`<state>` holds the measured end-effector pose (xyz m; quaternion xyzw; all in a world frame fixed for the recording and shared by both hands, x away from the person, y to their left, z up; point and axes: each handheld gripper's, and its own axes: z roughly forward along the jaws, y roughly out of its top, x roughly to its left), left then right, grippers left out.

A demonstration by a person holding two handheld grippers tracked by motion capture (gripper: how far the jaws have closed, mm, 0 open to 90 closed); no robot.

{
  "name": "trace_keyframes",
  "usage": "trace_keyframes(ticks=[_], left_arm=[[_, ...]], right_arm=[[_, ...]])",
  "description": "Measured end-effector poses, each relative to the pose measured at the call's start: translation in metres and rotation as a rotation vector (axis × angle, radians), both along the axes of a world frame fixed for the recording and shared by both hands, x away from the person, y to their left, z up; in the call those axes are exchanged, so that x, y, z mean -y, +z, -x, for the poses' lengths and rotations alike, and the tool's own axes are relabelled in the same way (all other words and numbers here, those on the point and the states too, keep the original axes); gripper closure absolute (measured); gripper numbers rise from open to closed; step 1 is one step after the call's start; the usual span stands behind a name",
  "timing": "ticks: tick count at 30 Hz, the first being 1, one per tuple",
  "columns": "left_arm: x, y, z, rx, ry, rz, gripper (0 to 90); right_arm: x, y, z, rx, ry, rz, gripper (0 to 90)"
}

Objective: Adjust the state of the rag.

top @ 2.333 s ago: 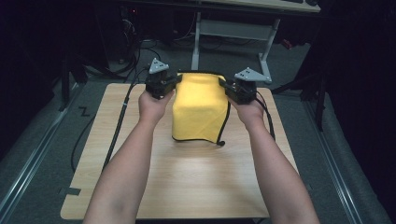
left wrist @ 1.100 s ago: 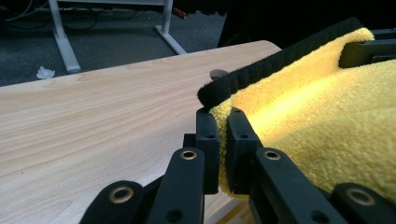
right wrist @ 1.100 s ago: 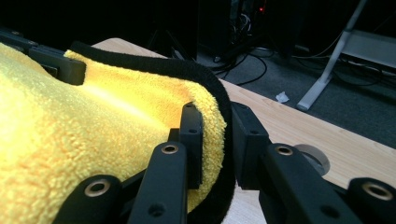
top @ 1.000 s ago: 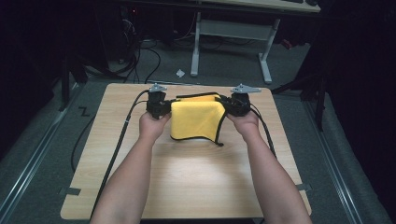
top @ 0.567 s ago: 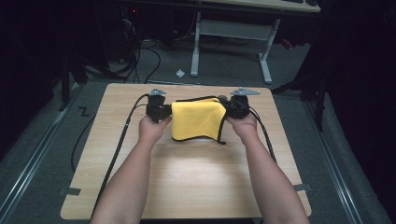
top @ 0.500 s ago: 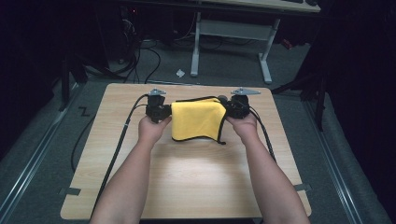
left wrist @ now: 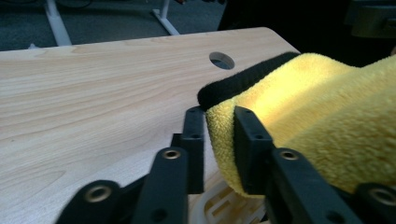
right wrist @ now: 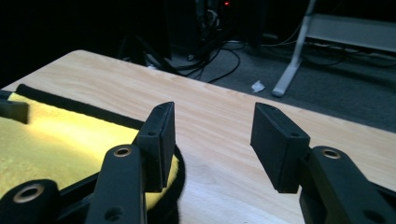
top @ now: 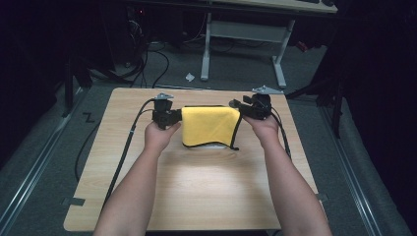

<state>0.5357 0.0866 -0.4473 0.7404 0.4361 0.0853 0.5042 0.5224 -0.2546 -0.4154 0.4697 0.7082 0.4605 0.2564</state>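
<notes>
1. The left claw has just been opening; its jaws stand narrowly apart with the near corner of the folded yellow cloth between them — loose, it seems, no longer pinched.
2. The right claw has also just been opening and stands wide, the cloth's edge just beside its left jaw.
3. The cloth lies folded on the tabletop between both claws — the fold looks laid; withdrawing remains.

The yellow cloth runs off the left gripper view's right edge, its far corner hidden.
</notes>
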Motion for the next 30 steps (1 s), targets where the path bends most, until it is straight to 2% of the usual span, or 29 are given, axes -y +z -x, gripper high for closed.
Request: trace_keyframes(ticks=[3,10,19,27,30], left_arm=[[-0.004,0.001,0.001,0.016,0.036,-0.007,64.6],[-0.019,0.004,0.003,0.025,0.096,-0.016,60.8],[-0.03,0.01,0.009,0.058,0.118,-0.026,57.7],[-0.037,0.011,0.018,0.071,0.12,-0.038,57.6],[-0.037,0.012,0.023,0.089,0.111,-0.065,57.3]], right_arm=[[0.004,0.002,0.001,0.001,-0.008,0.005,50.6],[0.008,0.002,0.003,0.003,-0.024,0.017,50.4],[0.008,0.002,0.006,0.008,-0.035,0.024,50.2],[0.01,0.004,0.016,0.022,-0.029,0.024,50.2],[0.01,0.007,0.023,0.031,-0.024,0.024,50.0]])
